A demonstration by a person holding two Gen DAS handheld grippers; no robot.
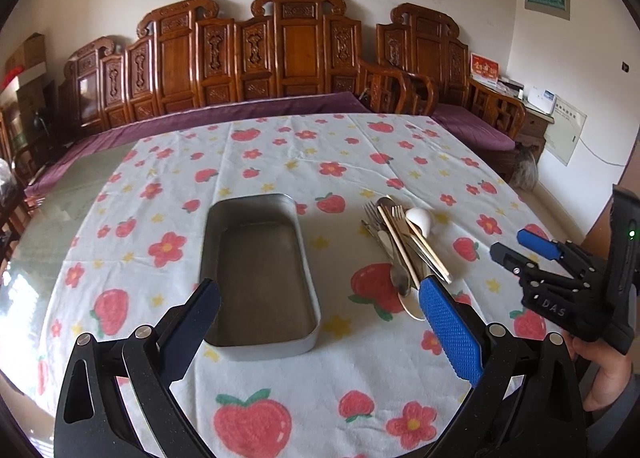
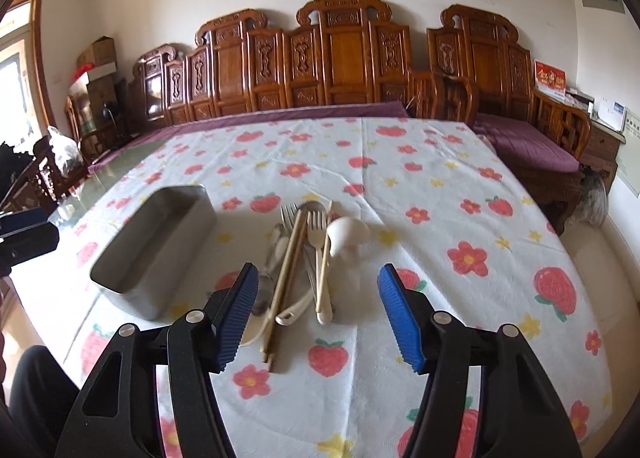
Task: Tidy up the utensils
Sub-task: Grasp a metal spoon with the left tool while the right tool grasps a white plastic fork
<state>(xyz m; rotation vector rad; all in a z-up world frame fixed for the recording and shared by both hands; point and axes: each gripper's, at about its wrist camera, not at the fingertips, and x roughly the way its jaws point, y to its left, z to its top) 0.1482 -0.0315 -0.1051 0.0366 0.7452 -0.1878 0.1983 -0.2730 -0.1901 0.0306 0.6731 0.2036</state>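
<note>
An empty metal tray [image 1: 260,322] lies on the strawberry-print tablecloth; it also shows in the right wrist view [image 2: 132,282]. To its right lies a pile of utensils [image 1: 404,246]: metal forks and spoons, beige chopsticks [image 2: 286,278], a beige fork [image 2: 320,258] and a white soup spoon [image 2: 348,234]. My left gripper [image 1: 320,318] is open and empty, above the near end of the tray. My right gripper [image 2: 316,306] is open and empty, just in front of the pile; it shows at the right in the left wrist view [image 1: 516,244].
The tablecloth [image 1: 280,153] covers a glass-topped table; bare glass shows at the left [image 1: 52,217]. A carved wooden sofa with purple cushions [image 1: 280,57] stands behind the table. A side table with papers [image 1: 536,105] is at the back right.
</note>
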